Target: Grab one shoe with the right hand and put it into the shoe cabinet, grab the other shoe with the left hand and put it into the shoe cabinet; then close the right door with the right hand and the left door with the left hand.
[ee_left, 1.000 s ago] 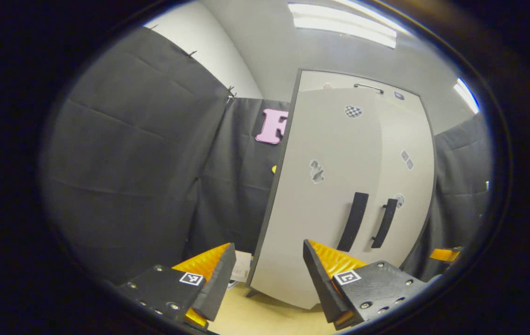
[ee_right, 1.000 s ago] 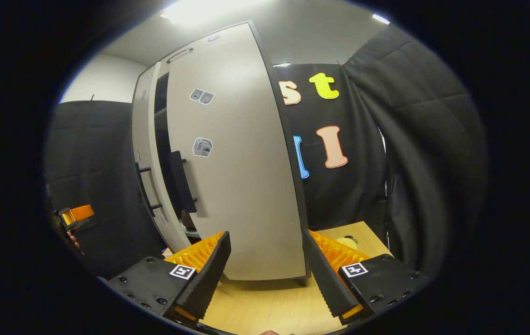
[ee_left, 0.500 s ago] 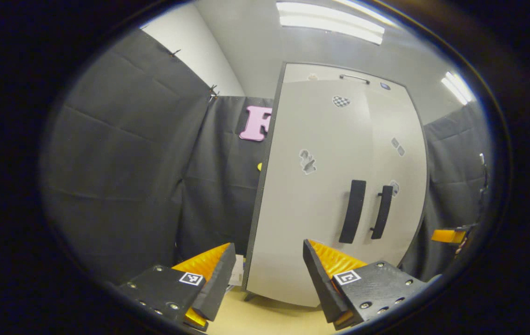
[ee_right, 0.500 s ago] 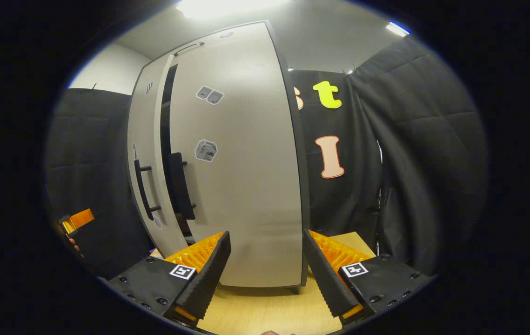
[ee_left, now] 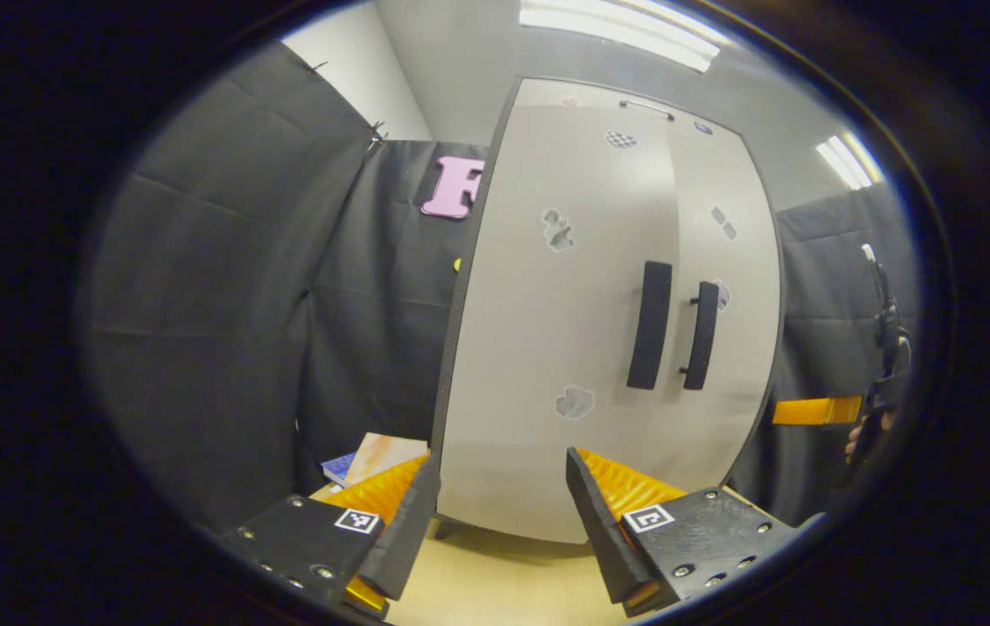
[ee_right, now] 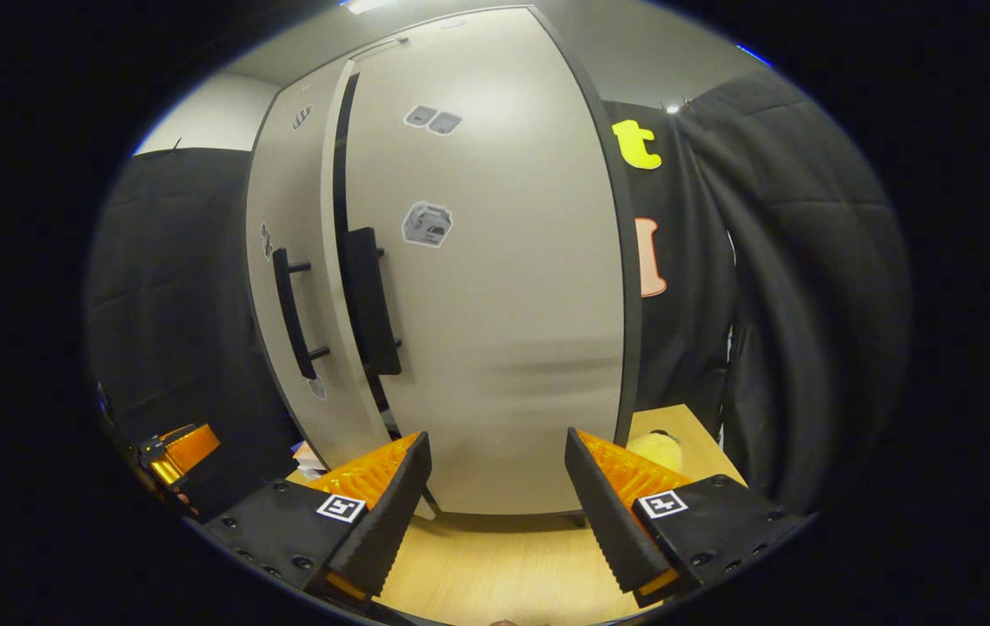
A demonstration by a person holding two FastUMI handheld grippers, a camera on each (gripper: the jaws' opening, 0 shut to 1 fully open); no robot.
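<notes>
Left gripper [ee_left: 501, 513]: jaws spread wide, nothing between them, hanging in front of the tall pale-grey two-door shoe cabinet [ee_left: 607, 330]. Right gripper [ee_right: 495, 504]: same deal, jaws apart and empty, very near the right door [ee_right: 503, 287], tho I can't tell if it's actually touching.

In the right gripper view there's a thin dark gap between the right door and the left door [ee_right: 290, 287], so the right one isn't fully shut imo. In the left gripper view both doors look abt flush, so the gap must be small. No shoes on show, so presumably they're inside already and we're at the door-closing bit.

Handling: doors are flat rigid panels, prob light, swinging on hinges at the outer edges. Smooth face, nothing to pinch, so just push w/ the fingertips on the flat, near the handle side where leverage is best. No grip needed. Each door has a long black vertical bar handle [ee_left: 649, 324] next to the centre seam, the other one [ee_left: 701, 335] just beside it. Those bars would be the only spot to clamp.

Cabinet stands upright on a light wooden tabletop [ee_right: 503, 556], long axis vertical, front facing the grippers. A yellow soft thing [ee_right: 658, 448] sits on the table right of the cabinet, some paper stuff [ee_left: 377, 456] to the left.
</notes>
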